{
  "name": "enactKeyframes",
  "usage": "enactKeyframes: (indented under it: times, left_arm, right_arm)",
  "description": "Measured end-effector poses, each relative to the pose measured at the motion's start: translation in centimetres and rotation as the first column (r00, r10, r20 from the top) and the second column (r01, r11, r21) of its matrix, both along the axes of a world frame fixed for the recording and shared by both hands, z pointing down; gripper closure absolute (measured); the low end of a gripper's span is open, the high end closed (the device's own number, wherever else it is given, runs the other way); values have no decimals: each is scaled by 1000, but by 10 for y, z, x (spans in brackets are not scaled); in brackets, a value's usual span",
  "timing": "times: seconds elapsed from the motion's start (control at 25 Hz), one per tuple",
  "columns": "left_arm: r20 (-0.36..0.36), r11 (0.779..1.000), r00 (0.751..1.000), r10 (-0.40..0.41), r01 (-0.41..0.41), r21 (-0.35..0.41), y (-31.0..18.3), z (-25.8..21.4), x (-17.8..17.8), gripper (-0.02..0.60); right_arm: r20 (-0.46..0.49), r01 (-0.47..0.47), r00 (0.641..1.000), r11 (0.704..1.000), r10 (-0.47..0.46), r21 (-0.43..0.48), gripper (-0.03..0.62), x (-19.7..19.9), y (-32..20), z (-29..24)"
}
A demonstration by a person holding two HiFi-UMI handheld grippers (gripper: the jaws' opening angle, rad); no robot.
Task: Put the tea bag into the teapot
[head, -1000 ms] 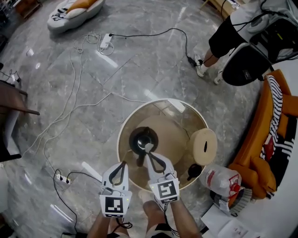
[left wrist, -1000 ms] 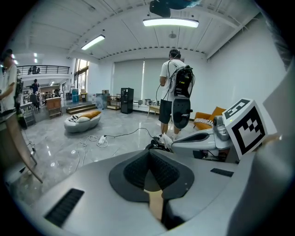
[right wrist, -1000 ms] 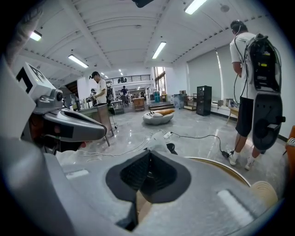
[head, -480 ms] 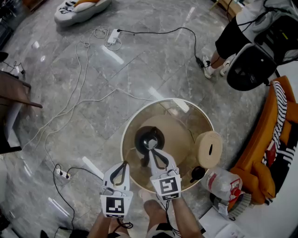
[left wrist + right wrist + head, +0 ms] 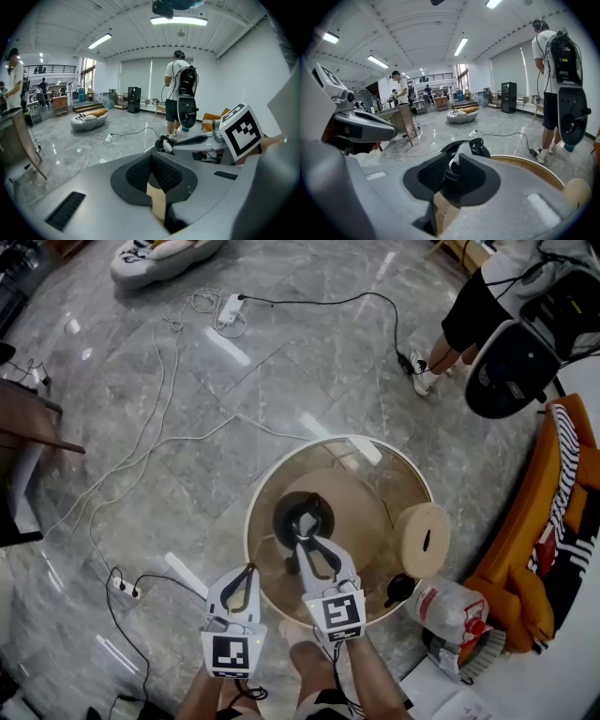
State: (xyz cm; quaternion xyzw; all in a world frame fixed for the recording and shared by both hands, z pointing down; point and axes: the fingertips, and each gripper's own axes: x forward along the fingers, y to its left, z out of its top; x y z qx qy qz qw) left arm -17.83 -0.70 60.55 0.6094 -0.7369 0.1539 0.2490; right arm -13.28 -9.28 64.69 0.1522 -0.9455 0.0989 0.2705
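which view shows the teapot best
The head view: it looks down on nearly all of the teapot, standing on the round table. The right gripper view shows only part of it, close up. The left gripper view shows just a small dark sliver farther off.

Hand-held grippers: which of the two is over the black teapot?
The right hand-held gripper: its opening jaws, a white tea bag between their tips, hang over the teapot. The left hand-held gripper, shut, sits at the table's near edge.
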Motion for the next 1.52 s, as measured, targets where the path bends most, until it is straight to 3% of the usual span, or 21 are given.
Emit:
enactKeyframes:
  times: [0.16, 0.4, 0.56, 0.76, 1.16, 1.44, 1.52]
  left_arm:
    - [-22, 1000, 1000, -22, 22, -1, 3, -2, 0, 565]
    - [-52, 999, 997, -51, 51, 0, 2, -8, 0, 565]
    - [18, 1000, 1000, 20, -20, 11, 2, -13, 0, 565]
    - [47, 998, 998, 45, -47, 33, -6, -34, -4, 565]
    - [84, 989, 993, 80, -90, 115, -22, -125, -4, 565]
    - [183, 966, 970, 160, -192, 175, -30, -205, 9, 565]
    - [195, 960, 966, 168, -205, 191, -29, -228, 15, 565]
  right_arm:
    - [29, -14, 999, 1000, 14, 0, 445, 0, 1, -3]
    - [35, -14, 999, 1000, 14, -7, 441, 0, 0, -8]
    - [42, -16, 999, 1000, 16, -3, 441, 0, 0, -17]
    - [53, -20, 998, 1000, 19, 16, 441, -1, -3, -40]
    - [106, -72, 992, 996, 67, 42, 441, 7, -6, -119]
    - [148, -136, 981, 988, 125, 69, 445, 26, -6, -192]
    - [162, -160, 976, 984, 146, 77, 474, 35, -4, -213]
